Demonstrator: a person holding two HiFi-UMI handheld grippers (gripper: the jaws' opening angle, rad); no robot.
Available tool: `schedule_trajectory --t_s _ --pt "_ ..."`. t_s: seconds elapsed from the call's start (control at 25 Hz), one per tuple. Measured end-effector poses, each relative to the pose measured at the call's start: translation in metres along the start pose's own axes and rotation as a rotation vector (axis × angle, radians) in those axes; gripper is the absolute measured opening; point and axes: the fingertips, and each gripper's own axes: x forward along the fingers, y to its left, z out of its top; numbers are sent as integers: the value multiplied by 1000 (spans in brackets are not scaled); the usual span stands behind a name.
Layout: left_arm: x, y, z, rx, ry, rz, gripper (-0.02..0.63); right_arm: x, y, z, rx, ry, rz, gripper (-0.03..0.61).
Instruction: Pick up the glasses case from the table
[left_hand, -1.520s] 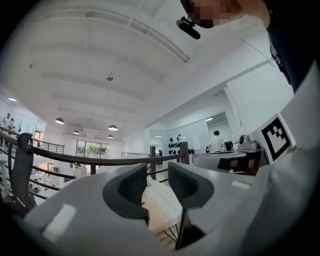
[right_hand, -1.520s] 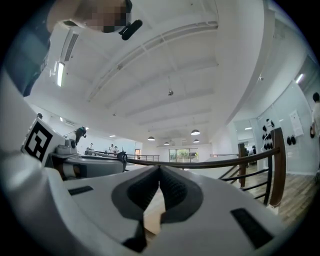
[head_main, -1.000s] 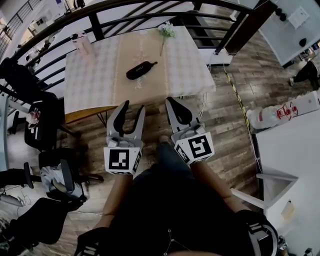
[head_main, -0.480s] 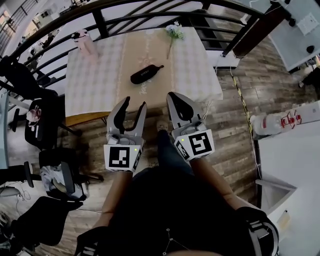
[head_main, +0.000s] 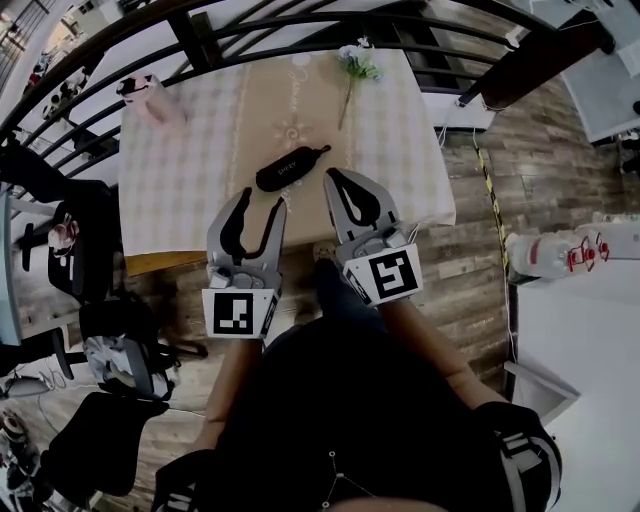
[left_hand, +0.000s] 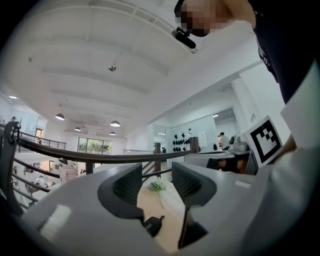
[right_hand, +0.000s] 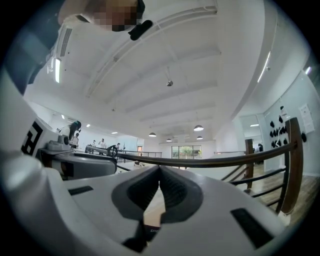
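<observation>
While the glasses case (head_main: 290, 167) lies on the table (head_main: 180, 190) just ahead, I'm on approach, left gripper (head_main: 262, 200) half-spread and empty, right gripper (head_main: 335, 177) pinched together, so next I straddle the case.

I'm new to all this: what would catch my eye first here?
Two white hand-held tools hang over the near edge of the table, the left tongs open, the right tongs shut and empty. Just ahead of their tips a black glasses case lies on the table, not yet gripped; a flower sprig lies at the far edge.
</observation>
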Motion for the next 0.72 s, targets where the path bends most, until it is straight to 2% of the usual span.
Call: schedule_trajectory --t_s 0.28,0.72 --pt "54 25 -26 -5 63 38 187 50 -33 -25 10 20 64 8" --pt "111 38 -66 22 130 32 187 98 -66 -79 43 87 160 8"
